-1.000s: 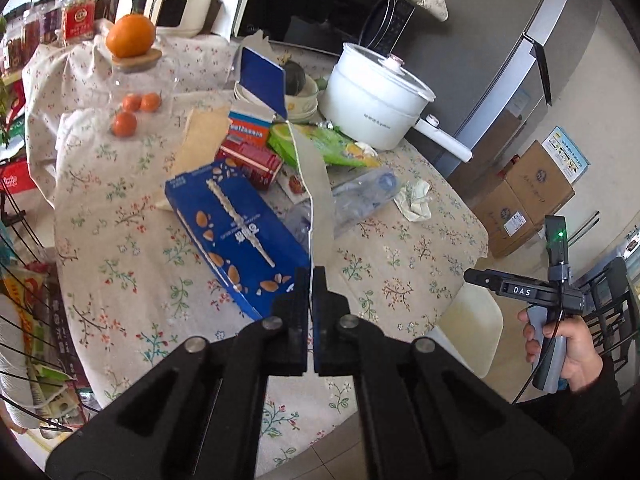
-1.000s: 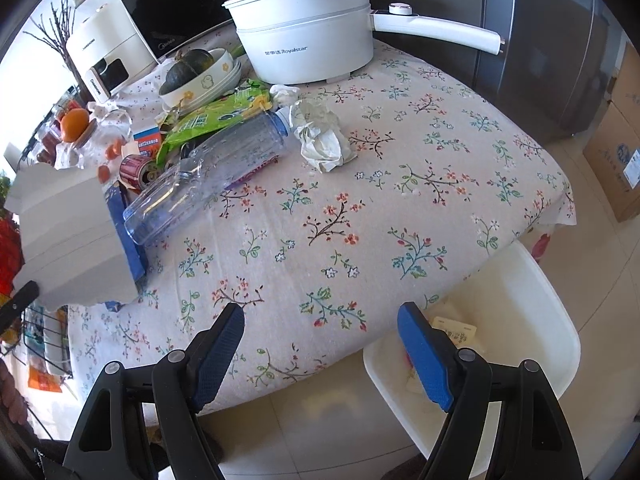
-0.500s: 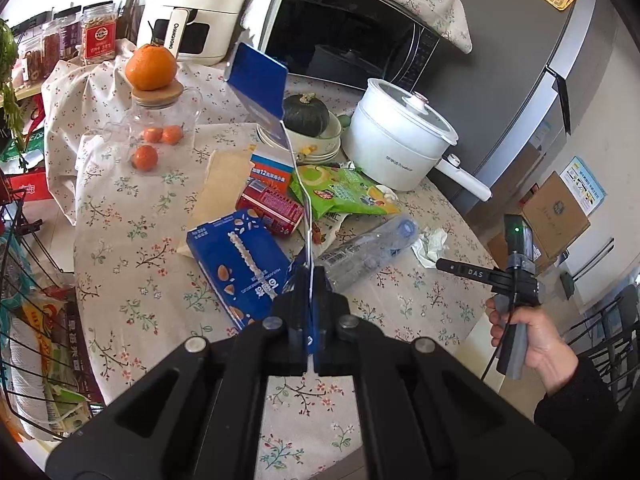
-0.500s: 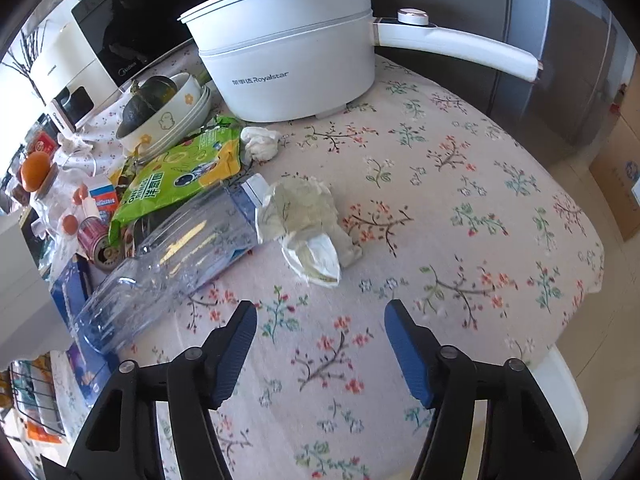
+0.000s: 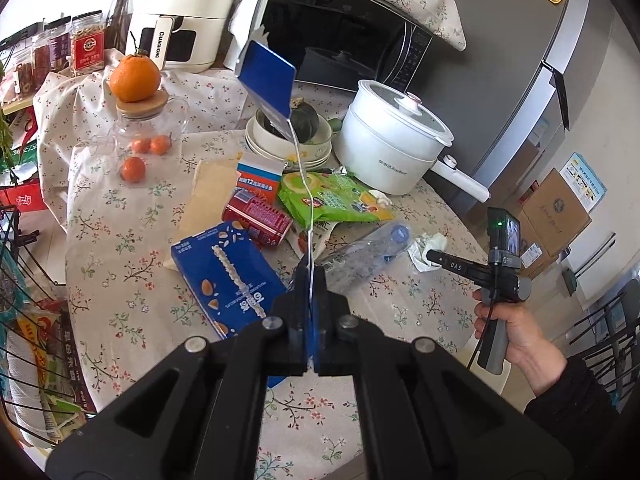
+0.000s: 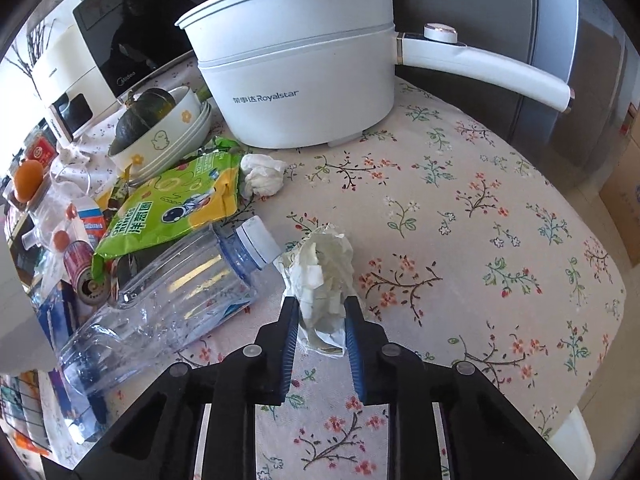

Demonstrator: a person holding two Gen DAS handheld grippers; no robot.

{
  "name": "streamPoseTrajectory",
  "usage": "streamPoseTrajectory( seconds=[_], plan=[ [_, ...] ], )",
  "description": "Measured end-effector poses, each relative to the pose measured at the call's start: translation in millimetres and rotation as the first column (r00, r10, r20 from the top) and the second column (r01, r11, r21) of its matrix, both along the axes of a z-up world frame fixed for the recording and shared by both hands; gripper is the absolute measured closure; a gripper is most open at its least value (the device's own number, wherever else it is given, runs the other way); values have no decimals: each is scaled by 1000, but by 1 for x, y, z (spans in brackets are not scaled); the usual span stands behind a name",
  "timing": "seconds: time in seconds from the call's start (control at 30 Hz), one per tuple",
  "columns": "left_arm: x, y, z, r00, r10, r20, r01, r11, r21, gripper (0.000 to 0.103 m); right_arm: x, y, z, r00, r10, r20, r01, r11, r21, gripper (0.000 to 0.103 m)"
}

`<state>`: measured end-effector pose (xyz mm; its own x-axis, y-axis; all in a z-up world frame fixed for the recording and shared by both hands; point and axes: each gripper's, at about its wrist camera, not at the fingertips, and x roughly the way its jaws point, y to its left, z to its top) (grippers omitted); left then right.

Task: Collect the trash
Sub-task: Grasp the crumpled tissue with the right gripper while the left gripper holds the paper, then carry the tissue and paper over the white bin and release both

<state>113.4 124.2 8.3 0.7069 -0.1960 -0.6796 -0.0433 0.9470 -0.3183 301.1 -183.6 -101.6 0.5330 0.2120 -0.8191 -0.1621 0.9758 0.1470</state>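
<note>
Left wrist view shows your left gripper pressed together on the thin edge of a flattened blue carton, which rises edge-on from the fingers and fans out high above the table. Below it lie a blue snack box, a red can on its side, a green chip bag and a clear plastic bottle, all close together on the floral cloth. A white electric pot stands behind them, next to a stack of bowls holding a dark squash.

Right wrist view has your right gripper low over the table, its blue-padded fingers set either side of a crumpled tissue and touching or nearly touching it, though not fully squeezed. That tissue lies just beside the cap end of the bottle. A second crumpled tissue sits near the pot, touching the chip bag's edge.
</note>
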Motion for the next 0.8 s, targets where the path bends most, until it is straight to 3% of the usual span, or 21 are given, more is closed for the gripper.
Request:
streamPoseTrajectory(
  seconds=[0.37, 0.8],
  plan=[
    [-4, -20, 3, 999, -43, 15, 43, 999, -8, 102, -38, -22, 39, 1000, 8, 27, -8, 1000, -2, 93],
    [-13, -62, 9, 984, -172, 42, 174, 984, -35, 102, -110, -60, 75, 999, -3, 41, 3, 1000, 24, 93]
  ],
)
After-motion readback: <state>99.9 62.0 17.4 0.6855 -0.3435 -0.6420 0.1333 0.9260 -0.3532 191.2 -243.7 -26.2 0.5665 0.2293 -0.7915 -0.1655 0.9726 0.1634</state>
